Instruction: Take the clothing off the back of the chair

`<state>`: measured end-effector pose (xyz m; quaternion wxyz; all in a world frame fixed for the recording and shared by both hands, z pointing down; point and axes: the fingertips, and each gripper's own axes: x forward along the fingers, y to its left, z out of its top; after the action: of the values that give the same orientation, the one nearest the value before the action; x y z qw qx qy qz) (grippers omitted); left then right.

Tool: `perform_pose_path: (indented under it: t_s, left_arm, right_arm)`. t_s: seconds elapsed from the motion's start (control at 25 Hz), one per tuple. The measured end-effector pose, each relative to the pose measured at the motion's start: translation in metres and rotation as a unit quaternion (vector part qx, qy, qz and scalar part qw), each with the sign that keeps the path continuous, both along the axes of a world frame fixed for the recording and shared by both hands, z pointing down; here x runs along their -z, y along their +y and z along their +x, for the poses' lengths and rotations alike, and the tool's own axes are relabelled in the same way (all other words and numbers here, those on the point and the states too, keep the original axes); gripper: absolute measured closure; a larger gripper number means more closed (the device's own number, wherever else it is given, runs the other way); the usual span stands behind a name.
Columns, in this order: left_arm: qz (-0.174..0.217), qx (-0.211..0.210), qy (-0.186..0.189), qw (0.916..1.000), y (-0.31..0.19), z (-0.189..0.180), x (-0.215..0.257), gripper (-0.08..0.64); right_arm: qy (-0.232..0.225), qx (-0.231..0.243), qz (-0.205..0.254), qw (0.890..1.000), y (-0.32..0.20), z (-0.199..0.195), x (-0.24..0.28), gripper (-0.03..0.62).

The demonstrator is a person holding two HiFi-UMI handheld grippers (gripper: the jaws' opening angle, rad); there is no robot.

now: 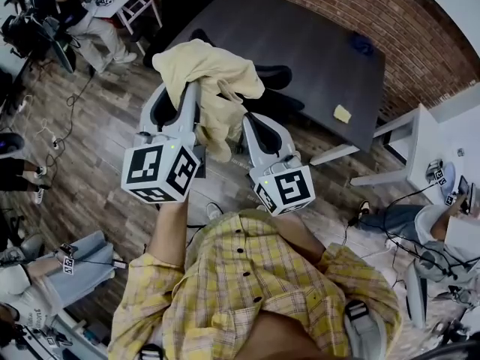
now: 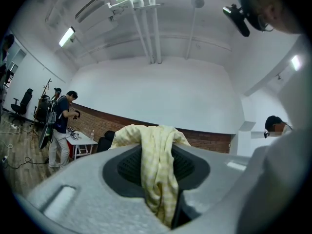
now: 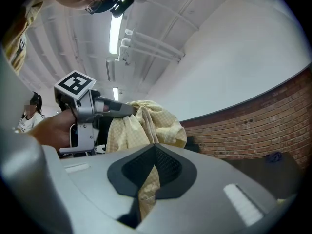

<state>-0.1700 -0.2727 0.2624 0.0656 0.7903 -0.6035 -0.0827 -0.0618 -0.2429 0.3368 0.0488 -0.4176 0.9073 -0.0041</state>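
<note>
A pale yellow checked garment [image 1: 210, 77] hangs bunched in the air in front of me, above a black chair [image 1: 276, 74] that stands at the dark table. My left gripper [image 1: 190, 90] is shut on the garment's upper part; in the left gripper view the cloth [image 2: 157, 174] runs down between the jaws. Lower and to the right, my right gripper [image 1: 246, 120] is shut on a hanging fold. In the right gripper view that fold [image 3: 147, 191] lies between the jaws, and the left gripper [image 3: 119, 110] holds the bulk of the garment [image 3: 148, 126] beyond.
A dark grey table [image 1: 300, 40] carries a yellow scrap [image 1: 342, 113] and a blue thing [image 1: 362, 45]. A brick wall [image 1: 405, 28] runs behind it. White tables [image 1: 420, 152] stand right and far left. People stand and sit around, and cables [image 1: 64, 130] lie on the wooden floor.
</note>
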Motion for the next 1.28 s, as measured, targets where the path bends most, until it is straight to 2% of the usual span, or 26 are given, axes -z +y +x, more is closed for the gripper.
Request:
perform_pose_path:
  t_s: [0.8,1.28]
  left_arm:
    - [-0.033,0.08,0.014,0.9961,0.053,-0.012,-0.057,0.434]
    - [-0.038,0.103,-0.001,0.994,0.071,-0.012,-0.078,0.433]
  right_arm:
    - [-0.001,0.025,0.0,1.0,0.018,-0.012,-0.002,0.589]
    - [-0.004,0.05,-0.001,0.999,0.024,-0.031,-0.004,0.589]
